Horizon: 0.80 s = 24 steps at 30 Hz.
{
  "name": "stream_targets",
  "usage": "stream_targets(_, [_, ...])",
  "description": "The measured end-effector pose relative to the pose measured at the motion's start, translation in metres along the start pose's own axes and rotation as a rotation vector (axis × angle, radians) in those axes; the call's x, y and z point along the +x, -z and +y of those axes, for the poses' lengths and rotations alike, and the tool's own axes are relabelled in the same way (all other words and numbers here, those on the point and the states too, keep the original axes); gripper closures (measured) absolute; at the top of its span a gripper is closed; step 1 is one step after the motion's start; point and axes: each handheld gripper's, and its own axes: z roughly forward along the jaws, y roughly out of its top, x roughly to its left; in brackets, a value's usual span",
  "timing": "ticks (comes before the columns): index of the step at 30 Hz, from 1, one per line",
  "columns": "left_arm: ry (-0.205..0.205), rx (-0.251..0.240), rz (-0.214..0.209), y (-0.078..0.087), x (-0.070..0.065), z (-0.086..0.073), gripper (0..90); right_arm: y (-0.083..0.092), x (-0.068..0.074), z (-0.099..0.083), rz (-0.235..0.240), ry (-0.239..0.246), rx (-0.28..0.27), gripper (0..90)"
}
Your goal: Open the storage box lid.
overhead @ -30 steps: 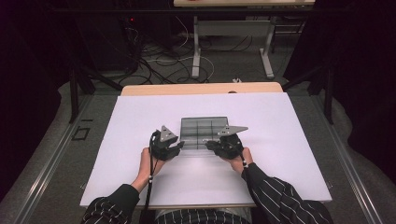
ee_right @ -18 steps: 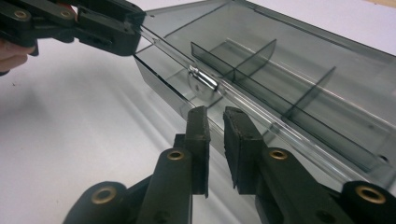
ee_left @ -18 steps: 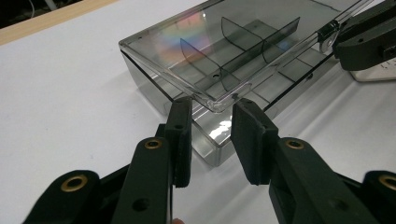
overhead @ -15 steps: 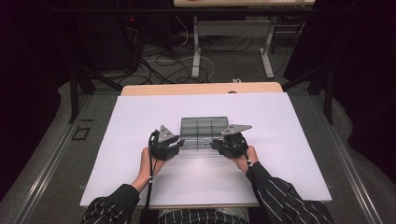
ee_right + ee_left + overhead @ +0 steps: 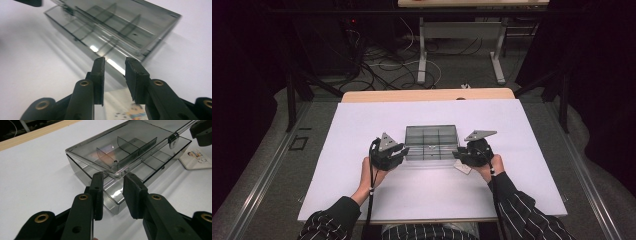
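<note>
Smoky clear compartment box (image 5: 432, 142) sits mid-table (image 5: 362, 200), lid raised slightly ajar. Left tongs (image 5: 113, 192) at lid's near corner, pads parted, no visible clamp. Right tongs (image 5: 114, 75) just been opening, nothing between them, sticker card (image 5: 125, 113) beneath. Risk: unheld lid drops shut, or nudged box slides.

Your right gripper (image 5: 113, 65) covers most of the blurred picture card (image 5: 127, 113) beside the compartment box (image 5: 112, 30), whose far corners run off frame.
</note>
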Motion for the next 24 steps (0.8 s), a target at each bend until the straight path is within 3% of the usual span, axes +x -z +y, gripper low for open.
stream_targets(3, [0.002,-0.010,-0.005,0.0003,0.0011,0.0002,70.8,-0.0019,-0.0040,0.0006,-0.013,-0.004,-0.013,64.1])
stream_targets(8, [0.002,-0.019,-0.010,0.0015,0.0022,0.0010,71.6,-0.0029,-0.0061,0.0046,-0.057,0.029,-0.024,61.3])
stream_targets(9, [0.001,-0.020,-0.009,0.0016,0.0024,0.0012,71.7,-0.0041,-0.0051,0.0049,-0.066,0.033,-0.049,61.1])
stream_targets(10, [-0.003,-0.021,-0.008,0.0018,0.0025,0.0014,71.7,-0.0030,-0.0045,0.0062,-0.057,0.034,-0.032,60.9])
stream_targets(11, [-0.003,-0.021,-0.008,0.0018,0.0025,0.0014,71.7,-0.0056,-0.0046,0.0056,-0.053,0.034,-0.093,61.0])
stream_targets(13, [-0.002,-0.030,-0.007,0.0020,0.0021,0.0018,71.7,-0.0032,-0.0040,0.0073,-0.062,0.029,-0.069,60.4])
stream_targets(24, [-0.005,-0.039,-0.010,0.0026,0.0036,0.0032,71.7,-0.0035,-0.0079,0.0090,-0.096,0.020,-0.092,56.9])
